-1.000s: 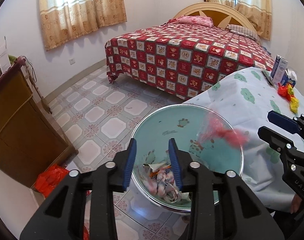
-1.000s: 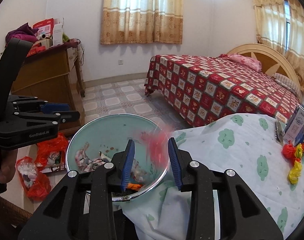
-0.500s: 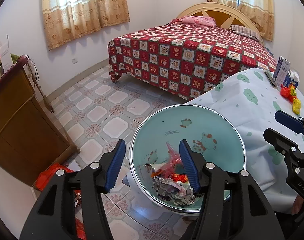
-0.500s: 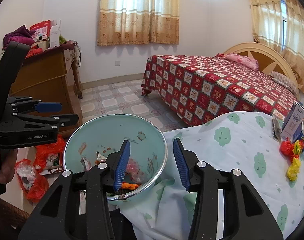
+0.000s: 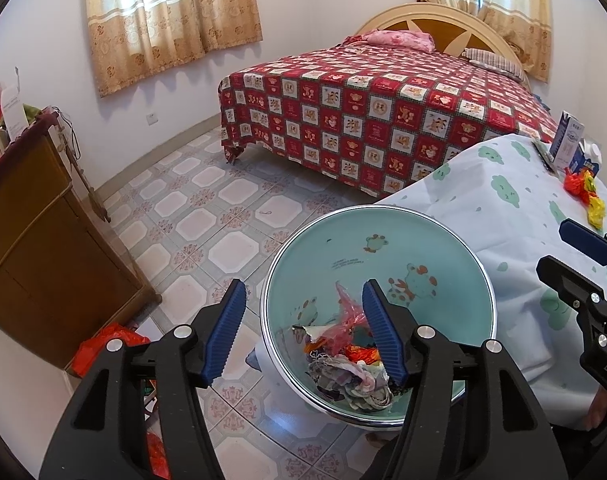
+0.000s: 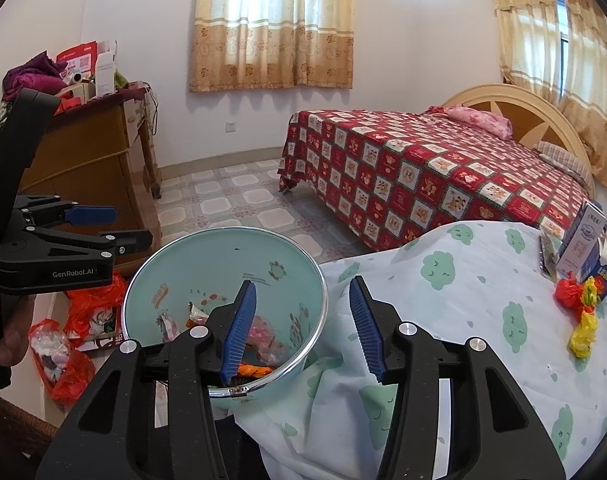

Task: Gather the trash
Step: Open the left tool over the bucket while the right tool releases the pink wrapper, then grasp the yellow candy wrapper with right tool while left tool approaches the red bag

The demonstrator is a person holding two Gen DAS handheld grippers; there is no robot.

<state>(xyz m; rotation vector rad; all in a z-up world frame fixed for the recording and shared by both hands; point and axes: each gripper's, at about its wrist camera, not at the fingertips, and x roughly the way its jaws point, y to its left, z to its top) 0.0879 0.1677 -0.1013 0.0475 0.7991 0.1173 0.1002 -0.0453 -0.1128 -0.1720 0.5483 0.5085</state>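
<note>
Wrapper (image 5: 345, 312) now in bin (image 5: 383, 236), seemingly; both grippers' fingers (image 6: 239, 320) just opened.

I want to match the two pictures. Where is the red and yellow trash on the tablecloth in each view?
Left wrist view: red and yellow trash at far right, beside the blue-white carton.
Right wrist view: at right, below that carton.
Shared landmark: the teal bin.

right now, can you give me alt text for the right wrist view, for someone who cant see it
The open right gripper hangs empty over the rim of a mint trash bin holding wrappers, beside a table under a cloud-print cloth. Red and yellow crumpled trash lies on the cloth by a milk carton; the left gripper is at far left.
</note>
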